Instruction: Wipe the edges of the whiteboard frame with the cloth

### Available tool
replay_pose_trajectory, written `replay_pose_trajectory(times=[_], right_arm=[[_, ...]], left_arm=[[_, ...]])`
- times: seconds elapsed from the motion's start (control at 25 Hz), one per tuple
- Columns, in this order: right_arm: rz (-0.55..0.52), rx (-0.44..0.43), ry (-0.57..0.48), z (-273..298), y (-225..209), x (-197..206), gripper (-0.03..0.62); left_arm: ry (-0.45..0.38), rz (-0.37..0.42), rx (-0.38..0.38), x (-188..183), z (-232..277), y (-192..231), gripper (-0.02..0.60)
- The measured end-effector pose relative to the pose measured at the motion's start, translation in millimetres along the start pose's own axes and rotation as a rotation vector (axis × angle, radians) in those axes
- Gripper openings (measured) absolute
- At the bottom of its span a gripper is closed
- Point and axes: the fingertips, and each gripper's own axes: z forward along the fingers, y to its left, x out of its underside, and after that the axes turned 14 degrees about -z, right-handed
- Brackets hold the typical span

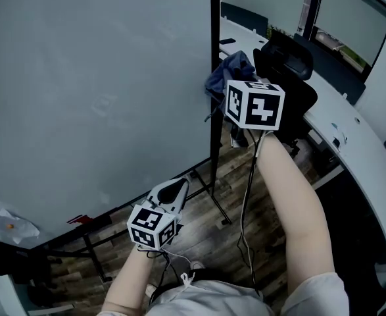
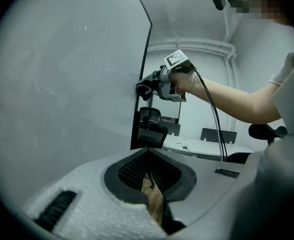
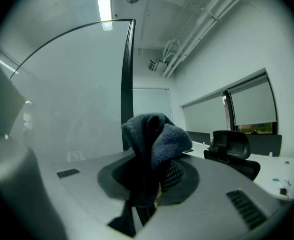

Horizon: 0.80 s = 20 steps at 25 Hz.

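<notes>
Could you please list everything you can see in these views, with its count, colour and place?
whiteboard: one, pale grey, fills the left of the head view
whiteboard frame: one, black, its right edge runs upright beside the cloth
cloth: one, blue, bunched between the right gripper's jaws
office chair: one, black, behind the right gripper, at the desk
desk: one, white, curves along the right
floor: one, brown wood pattern, below the board
right gripper: one, shut on the cloth, raised near the frame
left gripper: one, jaws together, empty, held low
forearms: two, bare, at the bottom of the head view
</notes>
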Motion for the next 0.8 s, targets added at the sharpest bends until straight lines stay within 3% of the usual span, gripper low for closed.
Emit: replay_pose_trajectory(times=[0.48,0.8], right_arm=[[0.076,-0.020,0.123,14.2,16.9,102.0,0.069],[0.089,0.029,0.059,7.0,22.8,115.3,0.067]], left_arm=[[0.040,-0.058,-0.026,35.5,2.1,6.5,0.018],[0.047,-0.072,-0.017,46.0,4.3,0.6,0.018]])
